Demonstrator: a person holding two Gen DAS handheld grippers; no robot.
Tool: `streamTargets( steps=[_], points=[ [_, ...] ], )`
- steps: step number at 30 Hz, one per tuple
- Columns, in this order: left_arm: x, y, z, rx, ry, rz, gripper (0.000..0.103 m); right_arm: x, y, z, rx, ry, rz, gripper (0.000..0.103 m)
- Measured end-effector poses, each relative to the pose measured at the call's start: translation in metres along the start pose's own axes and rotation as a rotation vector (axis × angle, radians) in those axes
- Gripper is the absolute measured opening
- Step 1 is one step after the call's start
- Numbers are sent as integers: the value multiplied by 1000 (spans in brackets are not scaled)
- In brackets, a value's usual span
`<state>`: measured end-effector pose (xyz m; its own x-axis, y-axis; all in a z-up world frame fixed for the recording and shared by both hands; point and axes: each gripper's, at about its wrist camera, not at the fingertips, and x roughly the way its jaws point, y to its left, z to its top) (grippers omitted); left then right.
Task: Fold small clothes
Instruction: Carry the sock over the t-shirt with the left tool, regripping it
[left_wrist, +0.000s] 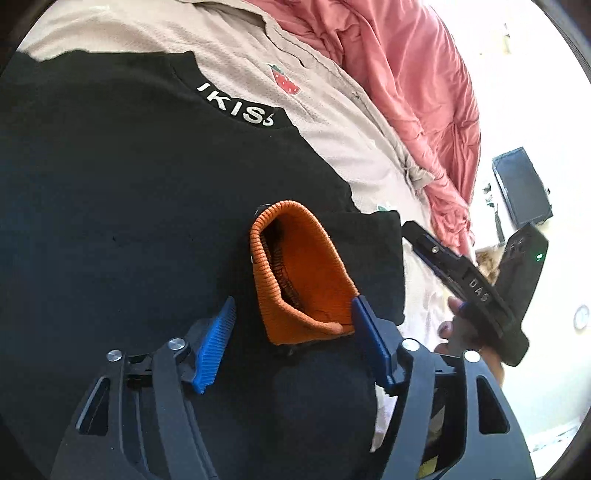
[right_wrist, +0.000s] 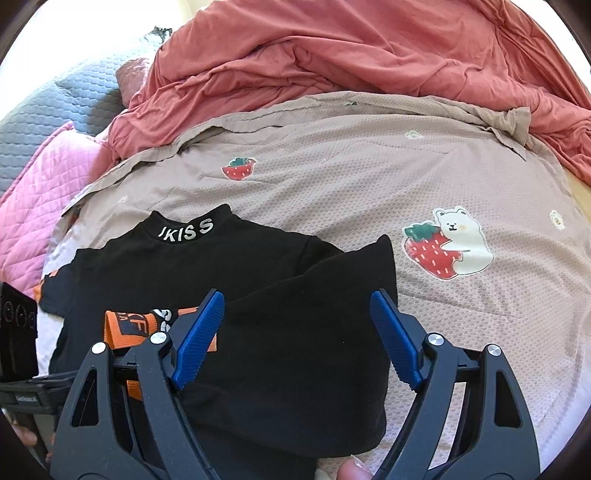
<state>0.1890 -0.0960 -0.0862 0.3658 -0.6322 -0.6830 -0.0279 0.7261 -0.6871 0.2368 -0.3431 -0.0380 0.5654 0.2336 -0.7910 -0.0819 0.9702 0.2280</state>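
A small black shirt (right_wrist: 229, 266) with white collar lettering lies on a beige strawberry-print sheet (right_wrist: 369, 177); its right sleeve is folded inward over the body. In the left wrist view the black shirt (left_wrist: 129, 184) fills the frame, with an orange ribbed cuff (left_wrist: 299, 273) lying on it. My left gripper (left_wrist: 295, 328) is open, its blue fingers either side of the cuff's near end. My right gripper (right_wrist: 297, 332) is open and empty, low over the folded part of the shirt. The right gripper's body (left_wrist: 480, 288) shows at the right of the left wrist view.
A rumpled salmon-red blanket (right_wrist: 351, 48) lies beyond the sheet. A pink quilted pillow (right_wrist: 48, 192) and a grey quilted cover (right_wrist: 44, 107) are at the left. A dark screen (left_wrist: 521, 184) stands at the far right.
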Motion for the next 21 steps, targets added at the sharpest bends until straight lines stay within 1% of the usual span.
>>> streamTargets(
  steps=[2,3,5,6,7,8,9,10,11,12,13,15,16,19,21],
  points=[
    [-4,2,0,-8,-14,-29,74,4,2,-1,-13,28,4,77],
    [-5,2,0,-6,-19,-29,76,8,3,-3,-24,51,5,80],
    [-6,2,1,-4,-23,-26,76,21,8,-9,-65,125,-9,81],
    [-4,2,1,-1,-18,-5,76,28,11,-12,-86,162,-28,82],
    [-1,2,2,2,-7,50,76,34,12,-16,-102,193,-41,82],
    [4,2,3,2,1,86,74,41,13,-20,-117,227,-51,82],
    [7,2,4,0,5,93,74,44,14,-22,-123,238,-57,82],
    [10,4,6,-1,10,104,68,45,15,-23,-129,239,-60,82],
    [13,3,7,6,12,130,49,43,15,-22,-126,230,-53,82],
    [17,1,8,15,17,171,39,40,14,-21,-116,219,-39,82],
    [20,-1,9,24,23,192,30,36,12,-18,-94,199,-13,82],
    [21,-5,11,48,15,215,21,31,8,-15,-65,176,13,82],
    [18,-9,11,76,4,237,12,29,6,-15,-53,166,20,82],
    [4,-17,14,156,-26,258,10,21,-4,-12,-4,127,26,82],
    [-11,-23,18,201,-62,279,10,16,-10,-7,37,99,31,82]
  ],
)
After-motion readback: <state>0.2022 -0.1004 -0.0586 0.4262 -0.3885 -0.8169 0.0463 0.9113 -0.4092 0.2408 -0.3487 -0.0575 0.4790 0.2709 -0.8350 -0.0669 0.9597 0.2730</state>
